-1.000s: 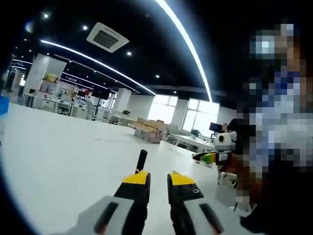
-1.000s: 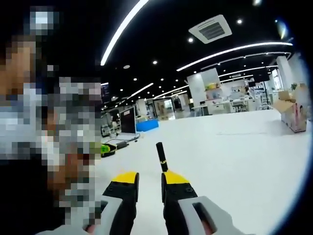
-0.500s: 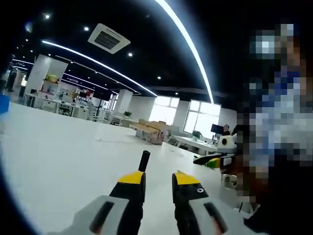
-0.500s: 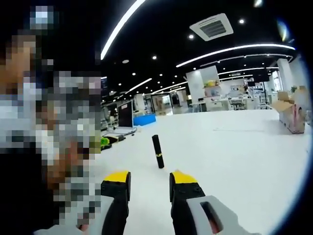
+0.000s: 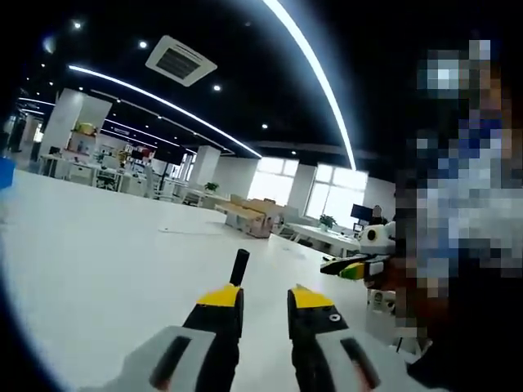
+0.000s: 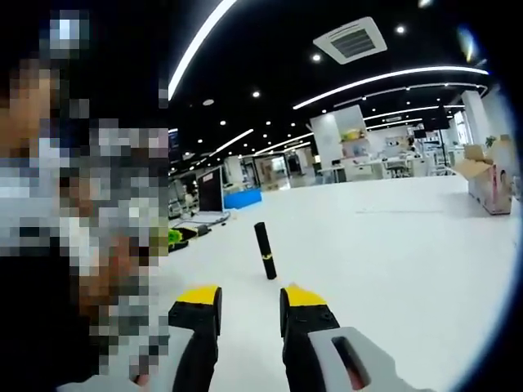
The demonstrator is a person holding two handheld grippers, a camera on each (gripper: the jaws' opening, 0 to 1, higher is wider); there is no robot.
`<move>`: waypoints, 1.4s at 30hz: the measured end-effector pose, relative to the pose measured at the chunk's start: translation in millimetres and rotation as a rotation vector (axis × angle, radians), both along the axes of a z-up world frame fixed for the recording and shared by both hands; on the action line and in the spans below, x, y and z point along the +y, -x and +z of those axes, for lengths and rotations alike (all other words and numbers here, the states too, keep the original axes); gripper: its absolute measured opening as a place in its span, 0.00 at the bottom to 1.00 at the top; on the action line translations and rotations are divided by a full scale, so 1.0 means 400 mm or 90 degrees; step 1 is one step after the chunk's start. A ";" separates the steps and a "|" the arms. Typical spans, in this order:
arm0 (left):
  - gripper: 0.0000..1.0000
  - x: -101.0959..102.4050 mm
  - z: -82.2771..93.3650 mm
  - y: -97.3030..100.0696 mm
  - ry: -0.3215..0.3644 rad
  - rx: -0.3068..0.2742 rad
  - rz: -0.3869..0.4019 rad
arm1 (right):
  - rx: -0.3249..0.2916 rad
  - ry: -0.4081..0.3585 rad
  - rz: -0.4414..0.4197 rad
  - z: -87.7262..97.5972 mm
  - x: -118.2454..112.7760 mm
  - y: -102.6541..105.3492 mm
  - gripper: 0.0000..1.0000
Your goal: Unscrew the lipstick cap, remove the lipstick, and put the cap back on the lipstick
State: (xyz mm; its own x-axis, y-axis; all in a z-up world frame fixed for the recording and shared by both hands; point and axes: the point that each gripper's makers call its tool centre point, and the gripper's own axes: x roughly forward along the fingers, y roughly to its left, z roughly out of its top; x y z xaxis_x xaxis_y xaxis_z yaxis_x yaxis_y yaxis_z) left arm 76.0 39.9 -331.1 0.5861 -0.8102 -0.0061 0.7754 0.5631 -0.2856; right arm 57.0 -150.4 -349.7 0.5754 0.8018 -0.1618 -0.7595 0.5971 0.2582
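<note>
A slim black lipstick (image 6: pixel 265 251) with a thin gold band stands upright on the white table (image 6: pixel 392 245), cap on. It is a short way beyond my right gripper (image 6: pixel 250 297), slightly right of the middle of the gap. That gripper is open and holds nothing. In the left gripper view the same lipstick (image 5: pixel 239 267) rises just behind the left yellow fingertip (image 5: pixel 221 296) of my left gripper (image 5: pixel 265 298). The left gripper is open too, with nothing between its jaws.
A person sits close at the table's side (image 5: pixel 458 269), (image 6: pixel 73 245). A green and yellow object (image 5: pixel 353 265) and a white round thing (image 5: pixel 376 237) lie near the person. Cardboard boxes (image 6: pixel 489 186) and a blue box (image 6: pixel 245 200) stand far back.
My right gripper's jaws have spread wider and drawn back, so the lipstick now stands farther off. The left gripper's jaws have opened a little. The lipstick stays upright.
</note>
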 end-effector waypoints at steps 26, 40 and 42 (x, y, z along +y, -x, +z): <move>0.23 0.006 0.026 0.019 0.002 -0.022 0.016 | -0.013 -0.003 0.003 0.018 -0.012 0.035 0.27; 0.23 -0.013 0.004 0.020 0.005 -0.004 -0.004 | 0.006 0.001 0.000 -0.007 -0.012 0.028 0.27; 0.23 -0.012 0.000 0.020 0.009 0.000 -0.004 | 0.012 0.000 -0.001 -0.011 -0.011 0.028 0.27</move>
